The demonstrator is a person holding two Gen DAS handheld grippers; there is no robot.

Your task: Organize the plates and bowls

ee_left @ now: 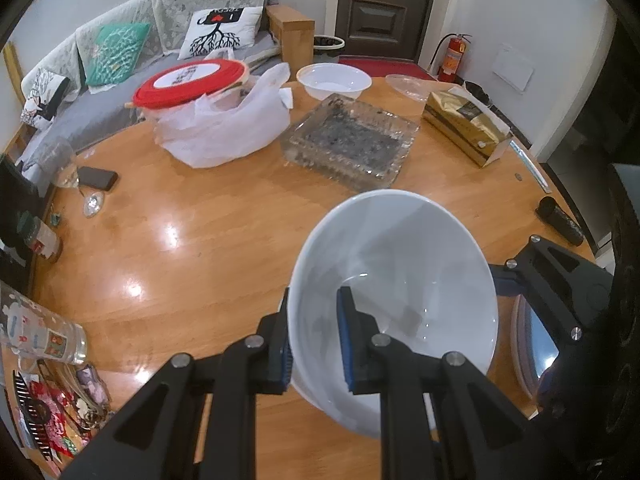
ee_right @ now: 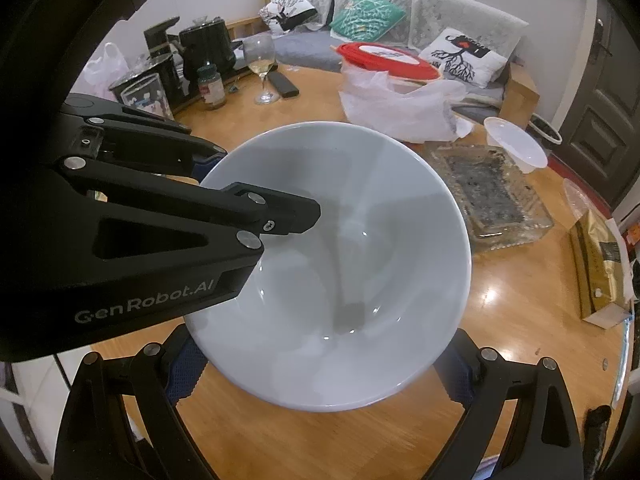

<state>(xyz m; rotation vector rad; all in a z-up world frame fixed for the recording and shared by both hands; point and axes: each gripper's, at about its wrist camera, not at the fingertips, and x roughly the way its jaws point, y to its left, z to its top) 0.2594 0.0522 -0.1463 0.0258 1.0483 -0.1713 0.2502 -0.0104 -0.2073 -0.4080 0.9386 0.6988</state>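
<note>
- Wooden table (ee_left: 208,216) is being used as the work surface; it is crowded with a glass tray (ee_left: 352,140), a bagged red-lidded tub (ee_left: 192,80) and a gold box (ee_left: 464,124), so free room is being left only at the near side.
- White bowl (ee_right: 332,264) is being held over that near, bare part of the table, tilted toward the cameras, between both grippers; whether it is touching the wood cannot be told.
- A second, smaller bowl (ee_left: 334,80) is being left at the far edge, well apart; it is judged to be the likely stacking partner.
- Left gripper (ee_left: 312,340) is being kept clamped on the bowl's rim, one pad inside and one outside, which is probably carrying the weight; it is being pointed steeply down.
- Right gripper (ee_right: 320,376) is being held with its jaws wide, one on each side of the bowl's lower wall; whether the pads are pressing cannot be told, so it is judged a steadying cradle.
</note>
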